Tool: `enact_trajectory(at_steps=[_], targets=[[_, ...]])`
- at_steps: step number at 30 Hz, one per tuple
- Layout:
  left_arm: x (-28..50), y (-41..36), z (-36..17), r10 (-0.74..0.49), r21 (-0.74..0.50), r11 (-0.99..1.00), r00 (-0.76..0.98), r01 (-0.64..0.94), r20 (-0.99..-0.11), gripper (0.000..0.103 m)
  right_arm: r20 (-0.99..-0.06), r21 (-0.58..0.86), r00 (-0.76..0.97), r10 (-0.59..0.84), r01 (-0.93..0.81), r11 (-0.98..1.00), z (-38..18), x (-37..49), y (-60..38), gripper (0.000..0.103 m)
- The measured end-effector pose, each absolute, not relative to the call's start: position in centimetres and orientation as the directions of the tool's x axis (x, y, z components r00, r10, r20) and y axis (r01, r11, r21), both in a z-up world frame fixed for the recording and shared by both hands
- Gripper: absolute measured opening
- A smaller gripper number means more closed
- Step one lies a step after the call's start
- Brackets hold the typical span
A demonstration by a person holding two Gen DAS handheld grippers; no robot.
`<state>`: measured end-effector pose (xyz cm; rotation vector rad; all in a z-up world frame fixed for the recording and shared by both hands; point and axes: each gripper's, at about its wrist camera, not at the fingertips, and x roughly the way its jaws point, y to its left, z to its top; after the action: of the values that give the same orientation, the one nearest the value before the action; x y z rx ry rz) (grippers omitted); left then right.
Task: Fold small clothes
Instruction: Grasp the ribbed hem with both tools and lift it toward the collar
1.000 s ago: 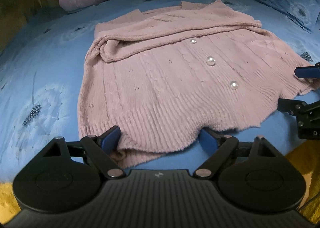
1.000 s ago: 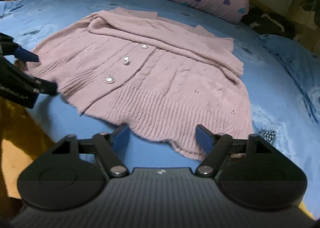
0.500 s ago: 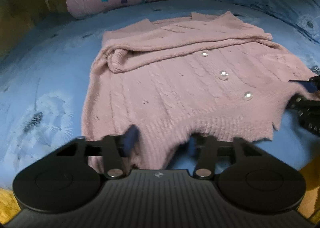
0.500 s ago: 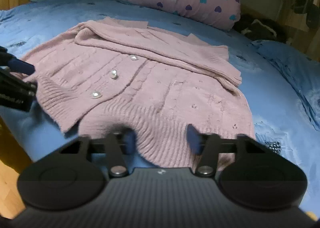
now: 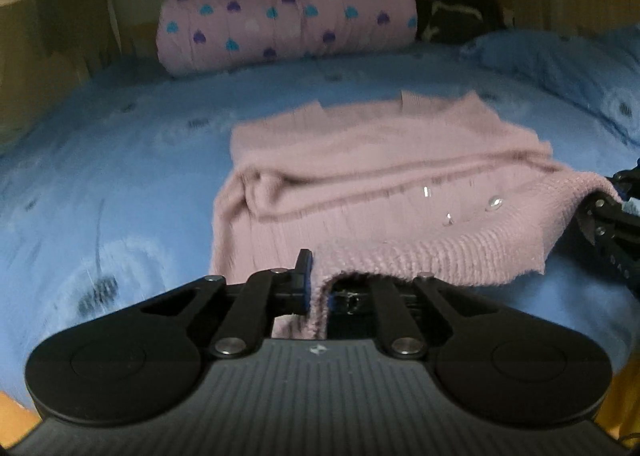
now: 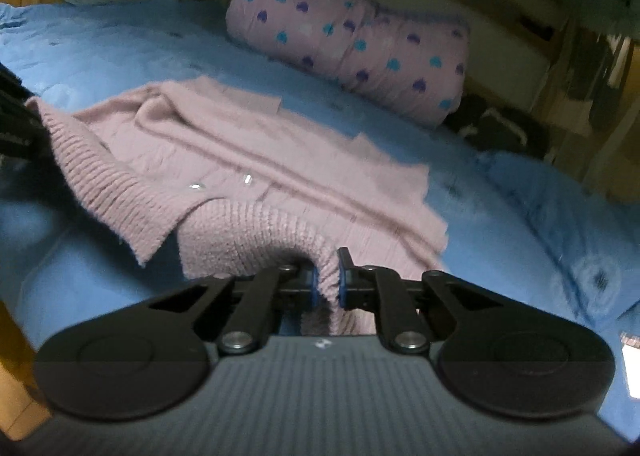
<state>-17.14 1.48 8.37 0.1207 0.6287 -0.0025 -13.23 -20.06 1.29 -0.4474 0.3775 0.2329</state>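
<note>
Pink knitted cardigan (image 5: 360, 171) lying on a bed covered with a blue sheet (image 5: 120, 159), seen from both wrist cameras. Left gripper (image 5: 318, 288): the fingers (image 5: 303, 276) are closed on the ribbed hem of the cardigan near its left corner, with a narrow fold of knit pinched between them and hanging below the pads. Right gripper (image 6: 328, 284): the blue-padded fingers (image 6: 343, 284) are likewise closed on the ribbed hem, a bunched fold of knit clamped between the two pads. The hem is raised off the sheet at both grip points and sags between them, so that the ribbed band arches over the bare sheet; the upper part of the garment, with its sleeve folded across the chest, rests flat on the bed. Three pearl-like buttons (image 5: 494, 203) run along the front placket; two of them (image 6: 196, 187) show in the right wrist view. In the left wrist view the right gripper (image 5: 608, 223) appears at the right edge, at the far hem corner; in the right wrist view the left gripper (image 6: 16, 123) appears at the left edge, at the opposite raised corner. Behind the cardigan, at the head of the bed, lies a rolled pink quilt with blue and purple hearts (image 5: 288, 15), and a blue pillow (image 5: 560, 63) sits beside it. Both views are slightly blurred.
</note>
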Motion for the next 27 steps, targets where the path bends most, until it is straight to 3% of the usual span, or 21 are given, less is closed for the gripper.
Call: enact_trajectory(at_steps=[16,22,27], targets=[[-9.3,2.2,16.0,0.078,0.134,0.991,0.907,-0.024,-0.415,0.008,-0.23,-0.498,0.961,0.154,-0.253,0.83,7.4,-7.4,-18.4,0.011],[-3.0,3.3,17.1,0.09,0.091,0.994,0.909,-0.058,-0.408,0.008,-0.197,-0.531,0.968,0.155,-0.238,0.813,9.0,-2.9,-17.5,0.011],[3.7,3.9,15.3,0.109,0.103,0.992,0.892,-0.07,-0.438,0.008,-0.236,-0.54,0.96,0.148,-0.257,0.801,8.8,2.3,-16.4,0.011]])
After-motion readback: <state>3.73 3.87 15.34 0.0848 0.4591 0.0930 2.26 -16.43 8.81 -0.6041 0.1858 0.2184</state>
